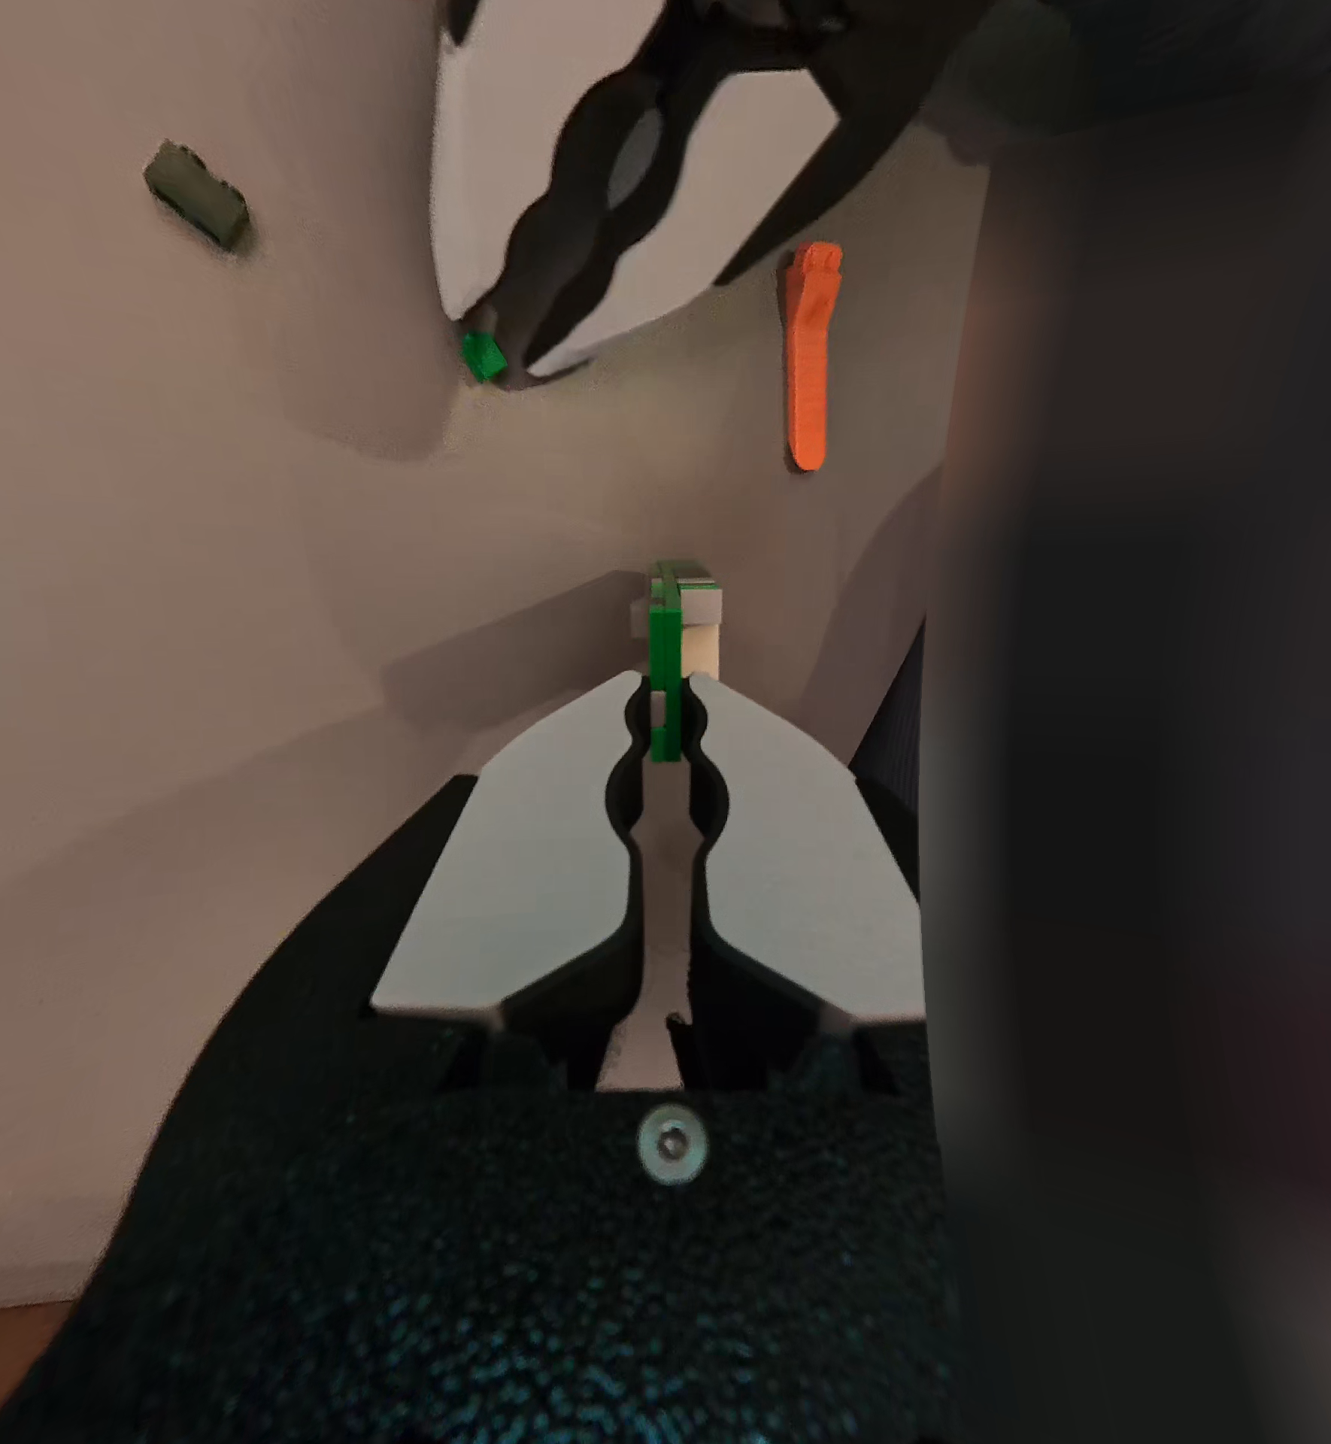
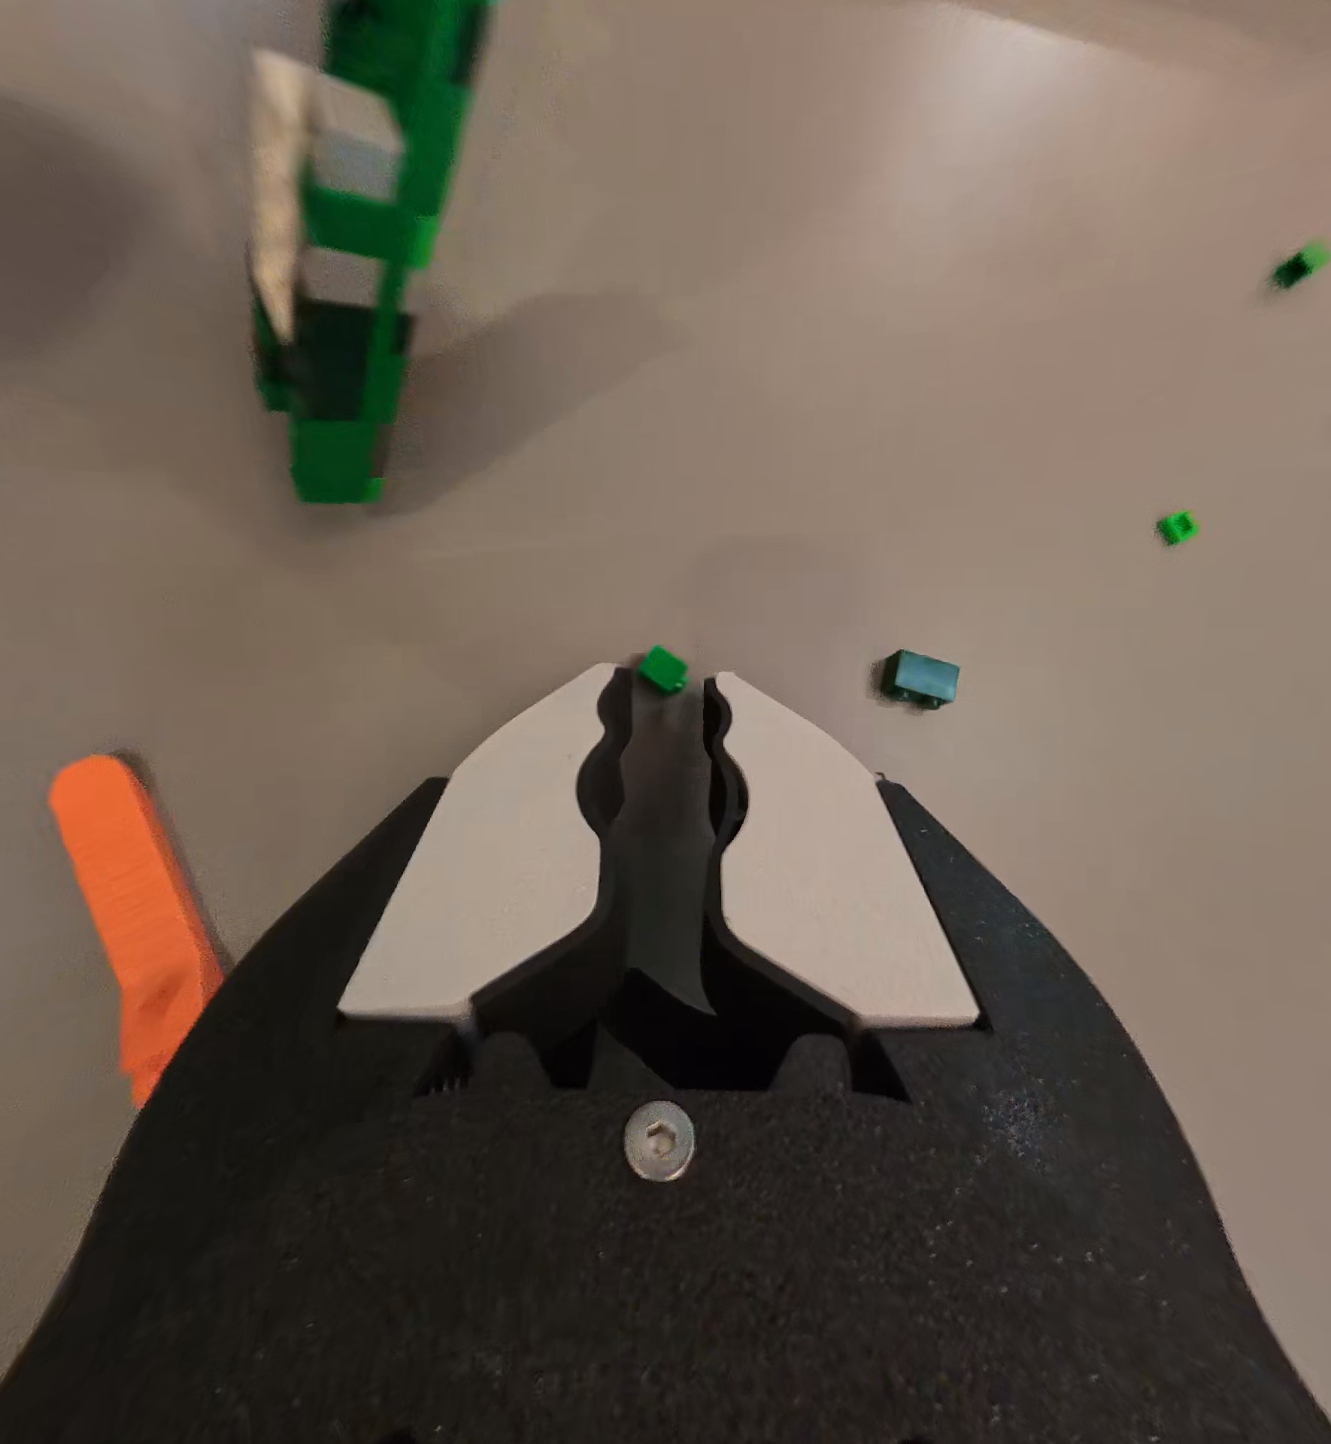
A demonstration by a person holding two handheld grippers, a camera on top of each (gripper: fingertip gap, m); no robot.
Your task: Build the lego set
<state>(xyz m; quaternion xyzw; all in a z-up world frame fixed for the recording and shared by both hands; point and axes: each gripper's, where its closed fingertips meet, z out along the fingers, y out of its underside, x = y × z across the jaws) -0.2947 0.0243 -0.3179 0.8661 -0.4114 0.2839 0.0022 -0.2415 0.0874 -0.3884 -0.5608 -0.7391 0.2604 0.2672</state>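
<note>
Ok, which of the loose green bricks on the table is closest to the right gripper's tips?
The small bright green brick just beyond the right gripper, level with its open fingertips. The darker teal brick sits off to its right.

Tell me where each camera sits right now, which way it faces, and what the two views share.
Left wrist view: on the left gripper, looking along its fingers, shut on the green-and-white assembly, down at the table; the right gripper shows beyond.
Right wrist view: on the right gripper, facing down at the table; its open fingers reach a small green brick.
Shared: the assembly, small green brick, orange brick separator, dark green brick.
</note>
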